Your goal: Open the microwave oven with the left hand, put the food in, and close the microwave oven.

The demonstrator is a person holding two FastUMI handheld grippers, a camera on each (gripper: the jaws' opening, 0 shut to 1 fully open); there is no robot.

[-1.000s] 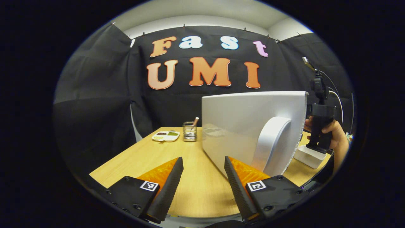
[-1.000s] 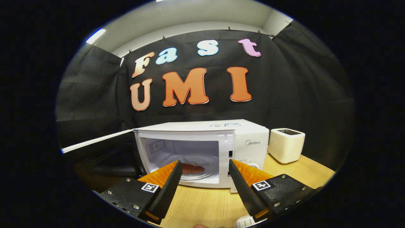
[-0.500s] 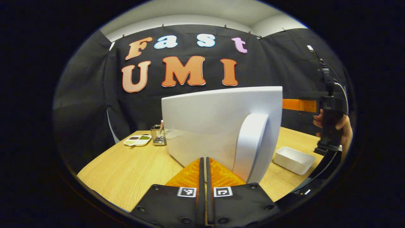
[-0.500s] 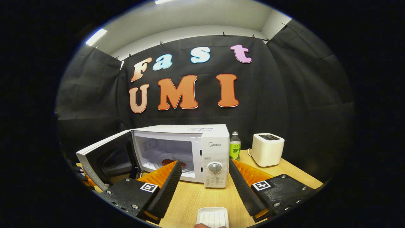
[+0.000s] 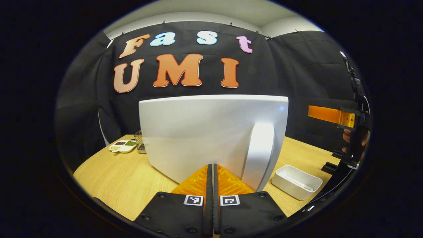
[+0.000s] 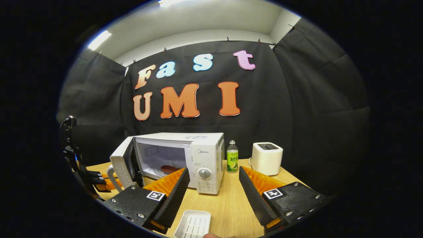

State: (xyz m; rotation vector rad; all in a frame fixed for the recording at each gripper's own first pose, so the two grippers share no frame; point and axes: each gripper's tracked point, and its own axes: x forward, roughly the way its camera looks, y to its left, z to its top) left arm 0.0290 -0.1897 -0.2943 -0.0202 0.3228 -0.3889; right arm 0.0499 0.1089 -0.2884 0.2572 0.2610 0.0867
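Observation:
The white microwave [image 6: 205, 148] stands mid-table with its door [image 6: 123, 165] partly open. A reddish piece of food [image 6: 169, 169] lies inside on the turntable. In the left gripper view the door's white outer face [image 5: 198, 132] and its curved handle [image 5: 259, 152] are close ahead. My left gripper [image 5: 211, 167] is shut with nothing between its fingers, its tips at the door's outer face just left of the handle; it also appears as the left gripper [image 6: 110, 180] beside the door. My right gripper [image 6: 213, 172] is open and empty, set back from the microwave.
A white tray [image 6: 193, 224] lies near the front edge, under my right gripper. A green-labelled bottle [image 6: 232, 161] and a white toaster [image 6: 267, 158] stand right of the microwave. A divided dish [image 5: 123, 145] and a wire holder [image 5: 140, 143] sit at the far left.
My left gripper went from open to shut and came up against the door. The door swung partway toward the microwave. My right gripper drew back from the cavity.

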